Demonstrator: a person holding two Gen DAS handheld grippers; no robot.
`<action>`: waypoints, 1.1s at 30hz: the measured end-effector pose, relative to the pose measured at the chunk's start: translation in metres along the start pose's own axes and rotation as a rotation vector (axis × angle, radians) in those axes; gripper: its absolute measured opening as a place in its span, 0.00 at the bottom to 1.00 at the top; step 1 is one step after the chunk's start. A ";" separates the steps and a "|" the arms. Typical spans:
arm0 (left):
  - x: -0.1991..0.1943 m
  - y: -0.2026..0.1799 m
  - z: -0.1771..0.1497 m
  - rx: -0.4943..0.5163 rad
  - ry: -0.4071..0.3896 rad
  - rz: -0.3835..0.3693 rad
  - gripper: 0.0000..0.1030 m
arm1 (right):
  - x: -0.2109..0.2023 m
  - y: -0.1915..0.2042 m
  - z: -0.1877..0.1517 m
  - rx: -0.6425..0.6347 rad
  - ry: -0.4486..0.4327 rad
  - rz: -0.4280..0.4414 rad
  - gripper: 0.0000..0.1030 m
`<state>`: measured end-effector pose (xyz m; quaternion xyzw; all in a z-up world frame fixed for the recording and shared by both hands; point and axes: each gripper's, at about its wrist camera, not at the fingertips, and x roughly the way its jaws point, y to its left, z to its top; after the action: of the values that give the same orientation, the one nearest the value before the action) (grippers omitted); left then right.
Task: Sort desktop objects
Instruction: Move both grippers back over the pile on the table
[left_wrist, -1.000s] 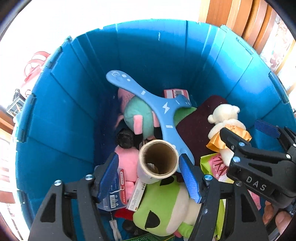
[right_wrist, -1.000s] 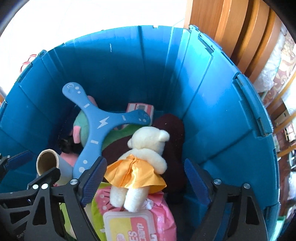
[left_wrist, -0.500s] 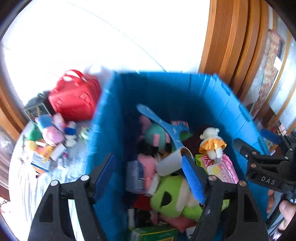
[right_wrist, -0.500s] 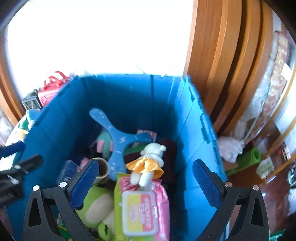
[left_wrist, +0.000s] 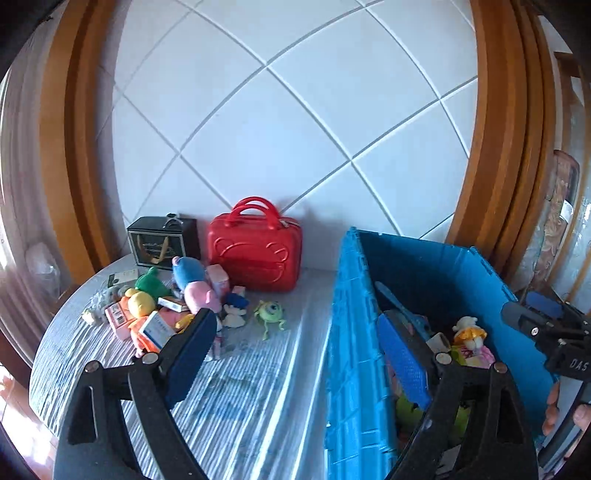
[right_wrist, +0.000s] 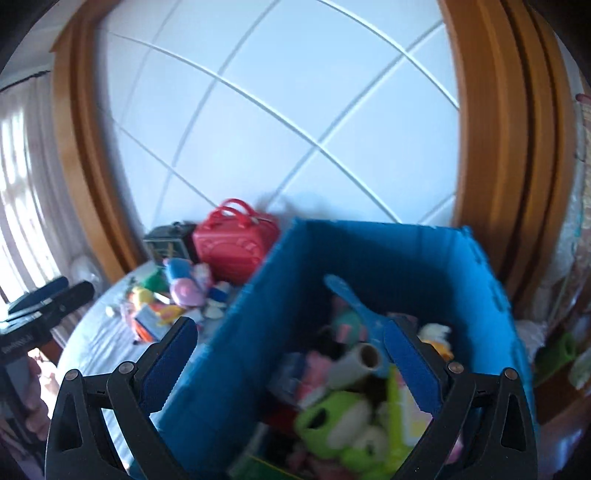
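Your left hand-held gripper (left_wrist: 295, 354) opening, nothing between jaws. Right hand-held gripper (right_wrist: 291, 363) spread wide, empty. Toys (left_wrist: 177, 306) heaped on counter (left_wrist: 258, 387) left of blue bin (left_wrist: 347, 332); more inside bin.

Left claw (left_wrist: 295, 354) is opening, empty; right claw (right_wrist: 291, 354), though blurred, seems spread wide and empty.

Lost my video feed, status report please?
Left gripper opening, empty; right gripper open, empty. Blue bin full of toys; toy pile left on table. Nothing blocking.
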<state>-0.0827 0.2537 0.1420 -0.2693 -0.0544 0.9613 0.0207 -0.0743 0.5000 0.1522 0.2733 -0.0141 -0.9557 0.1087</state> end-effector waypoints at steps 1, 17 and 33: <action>-0.001 0.018 -0.003 -0.005 -0.002 0.021 0.87 | 0.002 0.014 0.000 -0.012 -0.009 0.015 1.00; 0.079 0.352 -0.043 0.011 0.097 0.164 0.87 | 0.143 0.276 -0.027 -0.024 0.084 0.024 1.00; 0.214 0.455 -0.100 -0.090 0.347 0.108 0.87 | 0.331 0.288 -0.121 0.152 0.452 -0.106 1.00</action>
<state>-0.2182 -0.1737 -0.1060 -0.4342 -0.0784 0.8967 -0.0341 -0.2274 0.1518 -0.0976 0.4881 -0.0468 -0.8707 0.0381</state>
